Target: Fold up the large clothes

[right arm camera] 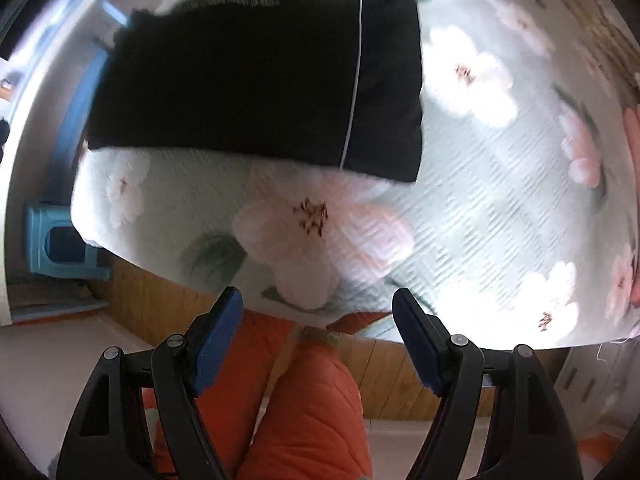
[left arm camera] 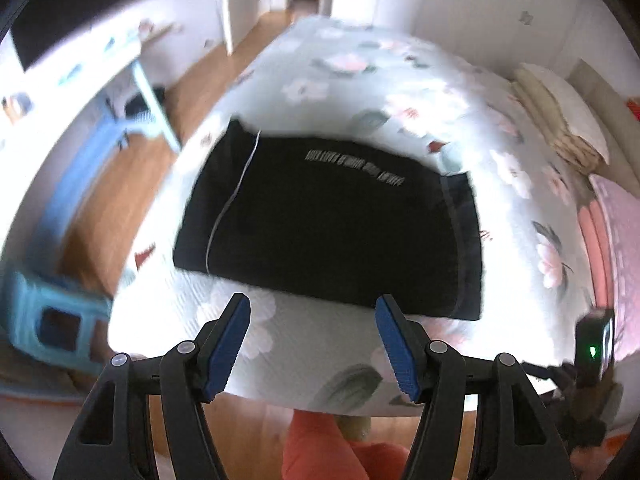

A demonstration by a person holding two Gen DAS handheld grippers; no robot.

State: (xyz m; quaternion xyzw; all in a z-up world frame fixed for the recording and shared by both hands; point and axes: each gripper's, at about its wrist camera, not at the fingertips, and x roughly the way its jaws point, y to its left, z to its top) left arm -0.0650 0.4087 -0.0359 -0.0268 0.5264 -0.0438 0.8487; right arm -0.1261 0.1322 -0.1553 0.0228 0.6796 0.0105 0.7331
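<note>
Left wrist view, folded black garment (left arm camera: 328, 220) flat mid-bed (left arm camera: 400, 80), bedspread margin bare toward the near edge, left gripper (left arm camera: 312, 312) and right gripper (right arm camera: 318, 302) both agape, empty, blue stool (left arm camera: 52, 320) left of bed.

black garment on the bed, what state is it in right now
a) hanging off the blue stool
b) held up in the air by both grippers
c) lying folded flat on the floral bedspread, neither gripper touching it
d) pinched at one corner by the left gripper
c: the black garment lies as a flat rectangle on the floral bedspread, while the left gripper and right gripper both stand open and empty, short of it.
</note>
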